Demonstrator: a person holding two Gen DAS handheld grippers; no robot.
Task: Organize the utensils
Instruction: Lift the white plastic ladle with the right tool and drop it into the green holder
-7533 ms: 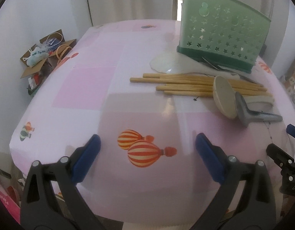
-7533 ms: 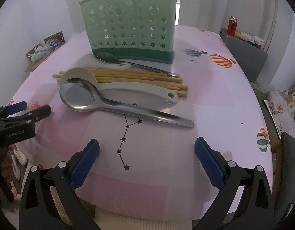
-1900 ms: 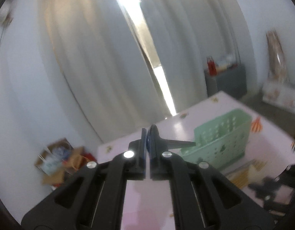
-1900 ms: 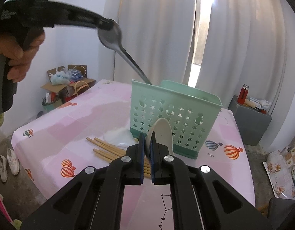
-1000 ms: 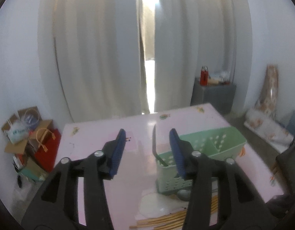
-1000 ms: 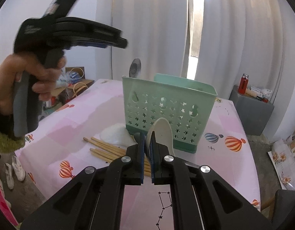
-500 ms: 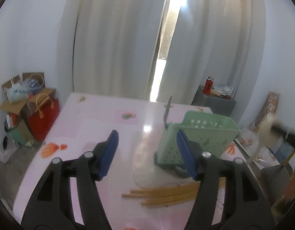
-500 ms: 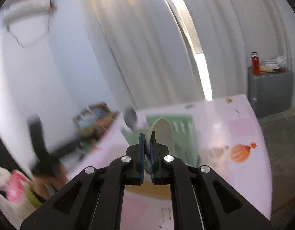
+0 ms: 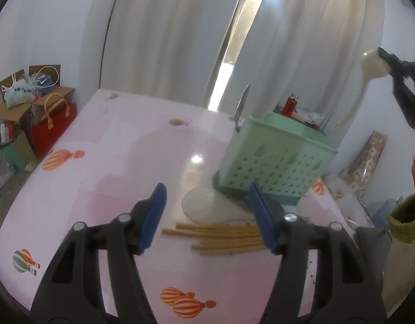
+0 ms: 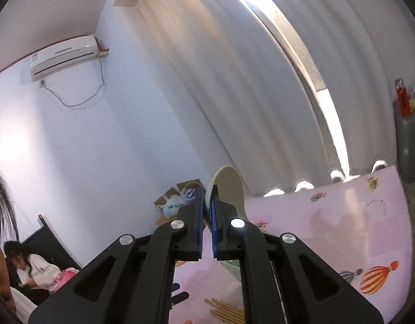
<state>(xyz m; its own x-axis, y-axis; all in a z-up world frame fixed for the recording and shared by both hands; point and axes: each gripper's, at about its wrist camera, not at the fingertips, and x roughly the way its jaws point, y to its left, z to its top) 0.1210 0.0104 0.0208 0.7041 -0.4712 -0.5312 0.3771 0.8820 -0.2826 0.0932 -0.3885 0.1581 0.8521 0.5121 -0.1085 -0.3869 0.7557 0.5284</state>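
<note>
My left gripper [image 9: 207, 216] stands open and empty, low over the pink table [image 9: 112, 162]. Just beyond its fingertips lie several bamboo chopsticks [image 9: 221, 236] and a flat white utensil [image 9: 199, 205]. The green star-holed basket [image 9: 275, 162] stands behind them, with a metal spoon handle [image 9: 241, 105] sticking up from its left end. My right gripper [image 10: 207, 216] is shut on a white spoon [image 10: 230, 186] and tilted up toward the curtains. From the left wrist view that gripper [image 9: 393, 64] shows high at the right with the spoon's bowl [image 9: 373, 63].
Boxes and a red bag [image 9: 50, 124] sit on the floor left of the table. A person's hand and green sleeve [image 9: 404, 221] fill the right edge. A grey cabinet with a red bottle [image 9: 292, 102] stands behind the basket. Someone sits at the lower left [image 10: 37, 270].
My left gripper has opened wider and sunk toward the table, so the chopsticks are now close. My right gripper has risen and rolled with the white spoon; the basket has left its view.
</note>
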